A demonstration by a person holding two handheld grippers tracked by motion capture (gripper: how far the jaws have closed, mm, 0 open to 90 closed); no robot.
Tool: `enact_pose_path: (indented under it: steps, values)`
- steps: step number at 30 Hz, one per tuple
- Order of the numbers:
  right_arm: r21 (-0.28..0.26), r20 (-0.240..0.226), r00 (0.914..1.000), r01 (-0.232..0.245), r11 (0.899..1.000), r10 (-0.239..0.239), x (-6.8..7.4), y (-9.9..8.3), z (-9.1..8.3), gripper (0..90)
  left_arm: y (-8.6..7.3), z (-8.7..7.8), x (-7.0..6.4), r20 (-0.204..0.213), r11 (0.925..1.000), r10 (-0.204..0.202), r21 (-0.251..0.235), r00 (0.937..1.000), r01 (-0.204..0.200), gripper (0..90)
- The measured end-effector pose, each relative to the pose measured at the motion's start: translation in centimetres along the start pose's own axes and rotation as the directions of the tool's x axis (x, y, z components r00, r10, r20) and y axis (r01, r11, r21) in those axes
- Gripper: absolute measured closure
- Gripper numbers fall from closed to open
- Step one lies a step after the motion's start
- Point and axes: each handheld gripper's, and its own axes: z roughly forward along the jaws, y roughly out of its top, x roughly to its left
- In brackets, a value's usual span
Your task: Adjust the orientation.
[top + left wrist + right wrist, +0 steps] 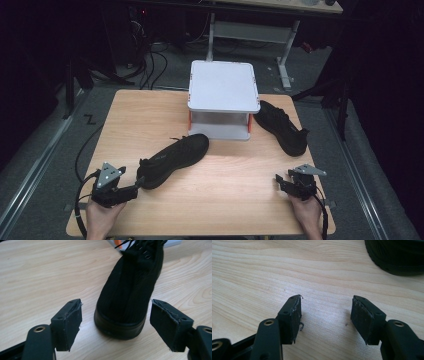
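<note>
A black shoe lies slantwise on the wooden table, left of centre. My left gripper sits at the table's front left, open, with its jaws pointing at that shoe's near end. In the left gripper view the black shoe lies just beyond the left gripper, with the jaws standing wide on either side and apart from it. A second black shoe lies at the right, beside a white stand. My right gripper is open at the front right, over bare wood. The second shoe's edge is at the top right of the right gripper view.
The white stand has orange corner pieces and an open shelf space under its top, at the table's far middle. Past the table's far edge are a desk frame and cables on a grey floor. Bare wood lies between the two grippers.
</note>
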Motion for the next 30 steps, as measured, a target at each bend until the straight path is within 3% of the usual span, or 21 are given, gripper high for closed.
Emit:
enact_pose_path:
  steps: [8,15,20,25,26,30]
  values:
    - [0.000,0.001,1.0000,0.000,1.000,0.000,0.0,0.0,0.0,41.8,0.1,1.9,-1.0,0.043,0.9981,0.030,0.053,0.9986,-0.032,28.9]
    - [0.000,0.001,1.0000,-0.001,1.000,0.001,0.0,0.0,0.0,41.8,-0.5,4.0,-2.0,0.076,0.9919,0.061,0.107,0.9952,-0.069,34.6]
    - [0.000,0.002,1.0000,-0.001,1.000,0.001,0.0,0.0,0.0,41.6,-0.9,5.1,-2.3,0.060,0.9808,0.132,0.137,0.9894,-0.139,43.8]
    - [0.000,0.002,1.0000,-0.001,1.000,0.001,0.0,0.0,0.0,41.7,-0.9,5.3,-2.1,0.081,0.9829,0.091,0.153,0.9926,-0.102,57.8]
    - [0.000,0.002,1.0000,-0.001,1.000,0.001,0.0,0.0,0.0,41.7,-0.9,5.3,-2.1,0.089,0.9825,0.085,0.158,0.9924,-0.099,63.5]
    - [0.000,0.002,1.0000,-0.001,1.000,0.001,0.0,0.0,0.0,41.6,-0.9,5.1,-2.1,0.120,0.9801,0.077,0.173,0.9898,-0.097,71.9]
